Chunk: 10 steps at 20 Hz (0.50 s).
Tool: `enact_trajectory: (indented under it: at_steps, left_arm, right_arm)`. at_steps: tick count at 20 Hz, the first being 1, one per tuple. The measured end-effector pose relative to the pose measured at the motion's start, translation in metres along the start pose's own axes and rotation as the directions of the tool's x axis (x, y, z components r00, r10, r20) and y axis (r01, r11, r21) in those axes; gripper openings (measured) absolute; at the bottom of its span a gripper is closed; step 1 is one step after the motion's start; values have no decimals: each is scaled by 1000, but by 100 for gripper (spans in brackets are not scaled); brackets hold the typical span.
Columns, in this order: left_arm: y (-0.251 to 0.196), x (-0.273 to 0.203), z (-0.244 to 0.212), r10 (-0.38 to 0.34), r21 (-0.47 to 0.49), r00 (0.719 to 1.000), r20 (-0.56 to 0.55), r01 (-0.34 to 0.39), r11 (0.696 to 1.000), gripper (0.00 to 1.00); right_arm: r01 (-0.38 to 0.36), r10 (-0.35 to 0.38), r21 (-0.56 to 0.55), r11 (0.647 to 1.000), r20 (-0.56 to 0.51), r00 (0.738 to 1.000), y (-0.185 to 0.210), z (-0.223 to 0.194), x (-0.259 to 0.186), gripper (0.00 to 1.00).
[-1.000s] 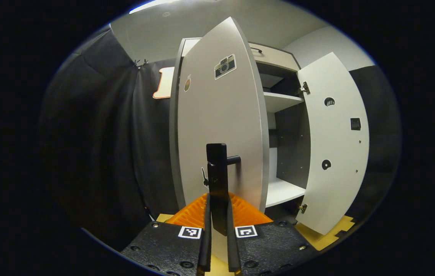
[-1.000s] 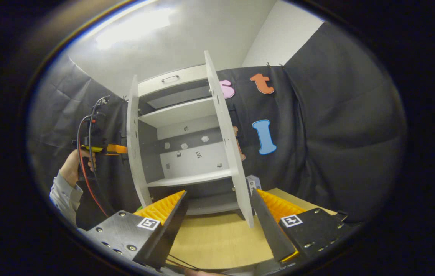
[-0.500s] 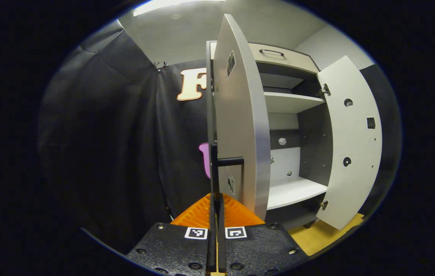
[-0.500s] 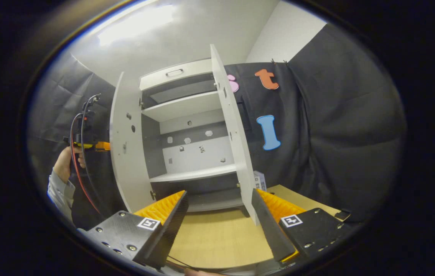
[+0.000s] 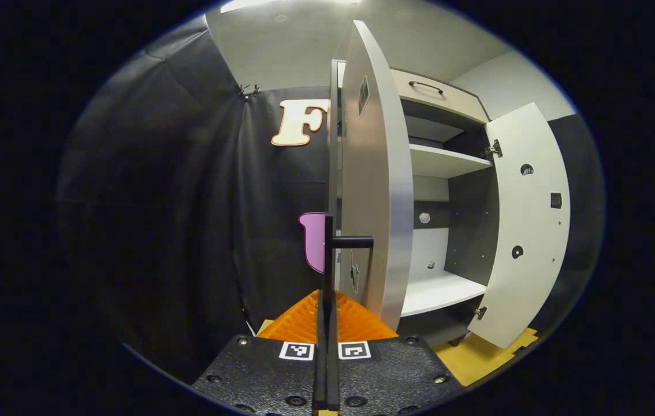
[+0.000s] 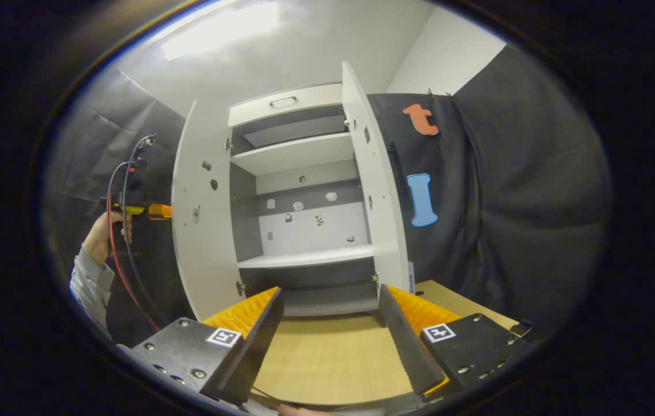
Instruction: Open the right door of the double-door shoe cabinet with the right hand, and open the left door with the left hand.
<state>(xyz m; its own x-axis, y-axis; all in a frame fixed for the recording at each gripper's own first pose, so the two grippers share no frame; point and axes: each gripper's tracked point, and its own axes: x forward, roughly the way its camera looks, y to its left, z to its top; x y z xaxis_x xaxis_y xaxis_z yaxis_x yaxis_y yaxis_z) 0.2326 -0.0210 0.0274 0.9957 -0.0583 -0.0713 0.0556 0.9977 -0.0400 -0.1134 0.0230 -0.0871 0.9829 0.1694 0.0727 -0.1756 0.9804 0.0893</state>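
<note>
My left gripper (image 5: pixel 326 323) is clamped on the black handle (image 5: pixel 329 254) of the left door (image 5: pixel 376 173), both fingers pressed flat against the bar; the door stands swung out, edge-on to the left gripper view. In the right gripper view my right gripper (image 6: pixel 330 323) has its fingers spread wide with nothing between them, above the wooden floor (image 6: pixel 327 358) in front of the shoe cabinet (image 6: pixel 298 190). The right door (image 6: pixel 379 185) stands open, exposing the white shelves (image 6: pixel 304 259), and my left hand (image 6: pixel 102 237) holds its gripper behind the left door.
</note>
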Motion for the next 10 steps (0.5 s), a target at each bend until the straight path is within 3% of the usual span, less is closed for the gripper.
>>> enact_trajectory:
  at_steps: [4, 5, 8, 9, 10]
  left_arm:
    - [0, -5, -8, 12, -18, 999, -35, -12, 1000, 2]
    - [0, -10, -10, 27, -19, 998, -55, -28, 999, 11]
    - [16, -12, -10, 90, 13, 995, -41, -90, 996, 17]
    - [17, -13, -12, 101, 9, 994, -43, -100, 995, 33]
    - [17, -15, -12, 116, 0, 992, -48, -116, 993, 37]
  right_arm:
    - [-8, 8, -15, 1000, -7, 1000, 3, -2, 3, 98]
    - [-11, 11, -15, 1000, -5, 1000, 4, -1, 4, 98]
    - [-16, 17, -23, 1000, 14, 1000, 4, 3, 6, 98]
    - [-17, 17, -26, 1000, 22, 1000, 4, 7, 7, 98]
    - [-14, 15, -29, 999, 27, 1000, 5, 13, 12, 98]
